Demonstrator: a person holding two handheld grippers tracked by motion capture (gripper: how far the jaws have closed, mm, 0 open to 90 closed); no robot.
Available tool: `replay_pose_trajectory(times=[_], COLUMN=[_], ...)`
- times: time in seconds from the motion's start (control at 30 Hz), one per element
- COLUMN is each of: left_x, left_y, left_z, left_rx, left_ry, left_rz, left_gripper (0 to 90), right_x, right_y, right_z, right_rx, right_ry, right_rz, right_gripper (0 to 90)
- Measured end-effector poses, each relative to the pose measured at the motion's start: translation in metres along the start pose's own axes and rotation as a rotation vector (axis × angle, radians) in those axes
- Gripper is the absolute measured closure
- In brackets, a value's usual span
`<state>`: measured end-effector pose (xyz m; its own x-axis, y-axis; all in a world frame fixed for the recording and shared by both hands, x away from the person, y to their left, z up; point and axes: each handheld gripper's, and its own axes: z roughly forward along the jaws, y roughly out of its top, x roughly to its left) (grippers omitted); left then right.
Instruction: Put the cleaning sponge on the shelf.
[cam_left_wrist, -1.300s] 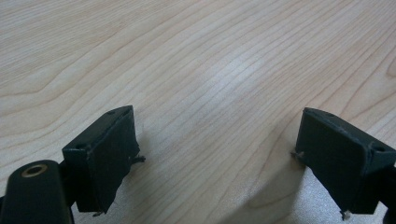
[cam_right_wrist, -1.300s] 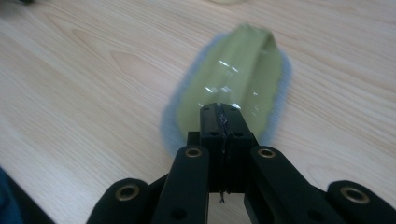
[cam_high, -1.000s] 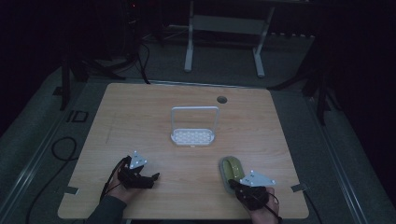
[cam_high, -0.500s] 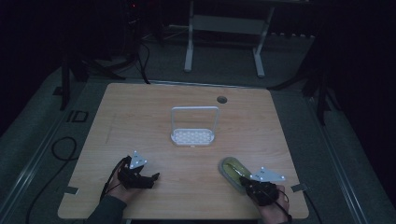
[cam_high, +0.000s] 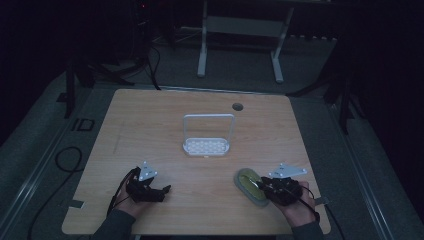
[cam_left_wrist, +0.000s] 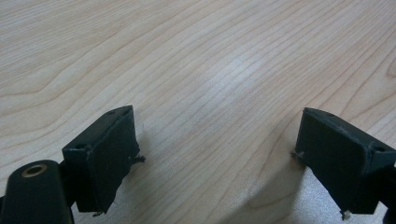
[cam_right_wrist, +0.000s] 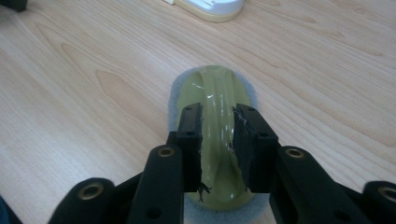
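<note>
Green scrubber (cam_right_wrist: 217, 135) (ridge) between hand-held gripper (cam_right_wrist: 218, 140) jaws

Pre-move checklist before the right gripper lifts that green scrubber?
1. Right gripper closed on the ridge of the green scrubber: ok, jaws press it from both sides.
2. Scrubber resting flat on the table: ok in the right gripper view.
3. Grip centred along the ridge: not ok, jaws sit at the near end.
4. Left gripper out of the way: ok, open over bare wood, far from the scrubber.
5. White rack apart from the scrubber: ok, clear wood between them.
6. Grip firmness: cannot tell.
</note>
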<state>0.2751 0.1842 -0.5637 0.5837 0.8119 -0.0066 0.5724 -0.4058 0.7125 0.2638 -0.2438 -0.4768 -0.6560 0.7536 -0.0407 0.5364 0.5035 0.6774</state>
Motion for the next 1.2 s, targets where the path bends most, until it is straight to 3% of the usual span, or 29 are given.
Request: replay_pose_trajectory(times=[0.4,0.6,1.2], left_x=[0.000,0.000,0.000], left_y=[0.000,0.000,0.000], left_z=[0.000,0.000,0.000], left_rx=[0.000,0.000,0.000], left_ry=[0.000,0.000,0.000], left_rz=[0.000,0.000,-0.001], left_gripper=[12.8,12.7,12.7], right_x=[-0.007,-0.009,-0.016], right_y=[0.012,0.017,0.035], right_z=[0.013,0.015,0.023], right_rx=[0.096,0.140,0.246], right_ry=[0.050,0.051,0.063], right_rz=[0.001,-0.013,-0.038], right_gripper=[60.9,57.2,59.1])
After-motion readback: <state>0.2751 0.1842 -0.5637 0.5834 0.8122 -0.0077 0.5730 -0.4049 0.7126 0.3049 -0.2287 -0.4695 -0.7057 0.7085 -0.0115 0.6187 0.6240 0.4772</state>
